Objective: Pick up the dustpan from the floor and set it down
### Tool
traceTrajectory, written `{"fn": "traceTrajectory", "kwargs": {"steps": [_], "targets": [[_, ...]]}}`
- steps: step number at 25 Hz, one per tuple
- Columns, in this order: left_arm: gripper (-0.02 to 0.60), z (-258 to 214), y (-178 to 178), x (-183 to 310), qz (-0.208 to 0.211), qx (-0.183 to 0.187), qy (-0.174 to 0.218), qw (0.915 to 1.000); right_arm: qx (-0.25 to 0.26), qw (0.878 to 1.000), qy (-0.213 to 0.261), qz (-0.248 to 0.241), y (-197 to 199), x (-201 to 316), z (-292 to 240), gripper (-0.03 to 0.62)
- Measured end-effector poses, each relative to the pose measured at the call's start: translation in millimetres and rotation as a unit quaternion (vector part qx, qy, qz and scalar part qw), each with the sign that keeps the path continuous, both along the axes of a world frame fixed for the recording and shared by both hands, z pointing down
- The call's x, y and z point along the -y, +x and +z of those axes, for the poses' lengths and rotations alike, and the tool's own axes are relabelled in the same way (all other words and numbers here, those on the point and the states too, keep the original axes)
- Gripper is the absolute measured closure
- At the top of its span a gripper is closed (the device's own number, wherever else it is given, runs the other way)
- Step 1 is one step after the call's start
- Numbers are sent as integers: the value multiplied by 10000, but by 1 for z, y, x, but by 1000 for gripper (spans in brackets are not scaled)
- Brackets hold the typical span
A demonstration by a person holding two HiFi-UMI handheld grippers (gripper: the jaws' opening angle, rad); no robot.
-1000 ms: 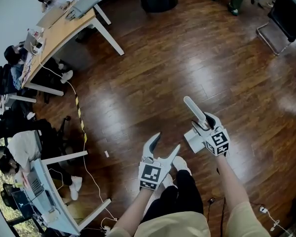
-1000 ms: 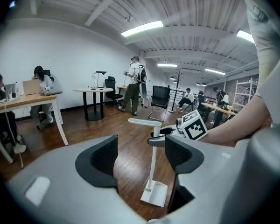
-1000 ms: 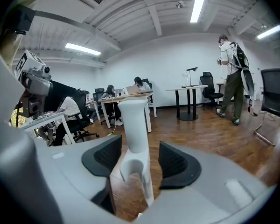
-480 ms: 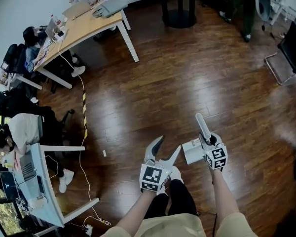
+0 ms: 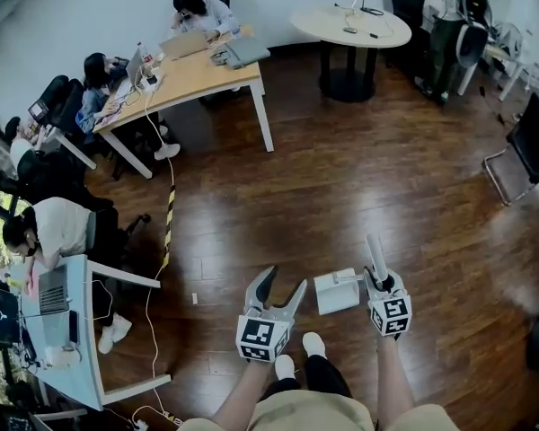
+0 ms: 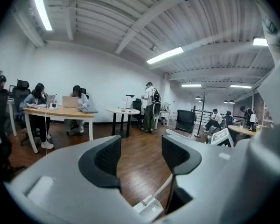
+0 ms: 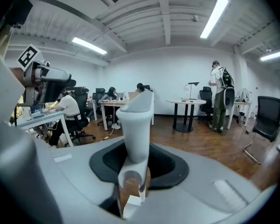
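Left gripper (image 5: 285, 281) hovers empty, jaws just closing in, a narrow gap left between them. Just right of it, the white dustpan (image 5: 336, 292) hangs above the wooden floor (image 5: 341, 178), handle clamped tight in the right gripper (image 5: 380, 282).

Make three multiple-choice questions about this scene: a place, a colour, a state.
1. Where is the dustpan? A lying on the floor B held up by the right gripper C inside a bin
2. The dustpan's colour? A white B red C black
3. The right gripper's jaws are: A wide apart B shut on the handle C holding a cup
Answers: 1 B, it hangs from the right gripper, clear of the floor; 2 A, pan and handle look white; 3 B, the jaws press the handle's sides.
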State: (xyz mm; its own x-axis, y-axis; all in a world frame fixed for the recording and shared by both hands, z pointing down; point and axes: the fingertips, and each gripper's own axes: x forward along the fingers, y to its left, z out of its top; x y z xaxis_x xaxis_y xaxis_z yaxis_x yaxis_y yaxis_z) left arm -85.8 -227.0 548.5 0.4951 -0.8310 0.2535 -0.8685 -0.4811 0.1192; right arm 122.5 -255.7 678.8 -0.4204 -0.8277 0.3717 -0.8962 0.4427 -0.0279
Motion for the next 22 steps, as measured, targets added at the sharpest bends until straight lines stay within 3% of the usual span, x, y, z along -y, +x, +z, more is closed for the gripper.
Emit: {"fn": "traceTrajectory", "kwargs": {"steps": [6, 11, 22], "targets": [[322, -86, -52, -6, -592, -44, 824, 9948, 418, 9957, 780, 268, -21, 11, -112, 490], [331, -155, -90, -21, -1031, 116, 1642, 9810, 529, 9888, 1359, 304, -62, 15, -208, 490], [331, -201, -161, -56, -1999, 117, 1864, 9618, 828, 9758, 2020, -108, -131, -10, -332, 491]]}}
